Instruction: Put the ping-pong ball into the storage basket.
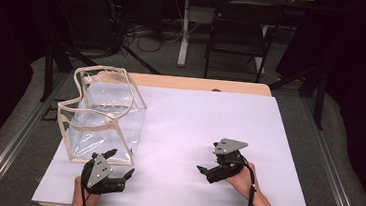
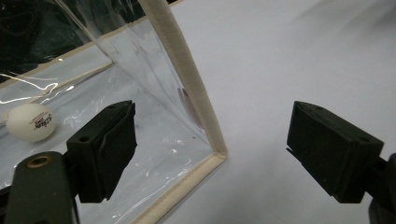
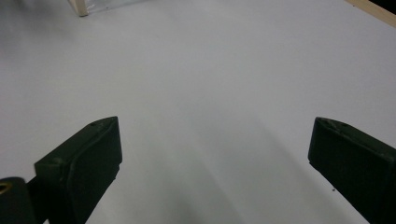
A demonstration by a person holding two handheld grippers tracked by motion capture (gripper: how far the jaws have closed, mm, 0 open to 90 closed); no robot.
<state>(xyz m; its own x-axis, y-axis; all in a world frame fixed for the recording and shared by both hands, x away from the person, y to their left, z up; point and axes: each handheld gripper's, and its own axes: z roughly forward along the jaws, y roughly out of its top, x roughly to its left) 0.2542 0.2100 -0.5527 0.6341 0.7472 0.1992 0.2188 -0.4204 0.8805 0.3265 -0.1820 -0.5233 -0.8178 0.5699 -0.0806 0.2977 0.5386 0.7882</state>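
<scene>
Left claw (image 1: pixel 119 166): spread wide, straddling near corner of bag (image 1: pixel 102 113); empty.
Right claw (image 1: pixel 204 171): released, over bare counter (image 1: pixel 209 120), well apart from bag.
Ball (image 2: pixel 31 122): inside bag, on floor.
Risk: soft wall buckling under a nudge; bag tipping, ball rolling.

Lab or recording studio, not a home. Dark curtained surround, black metal frame posts at both sides. Grey carpeted floor (image 1: pixel 292 87) with loose cables (image 1: pixel 149 37) lying behind the table (image 1: pixel 197 84). Wooden table covered by a plain white sheet (image 1: pixel 208 130), staged like a data-capture workspace. Black folding chair (image 1: pixel 240 32) and white leg of a second desk (image 1: pixel 184 33) at the back. Overhead light on the work surface, rest left dim.
</scene>
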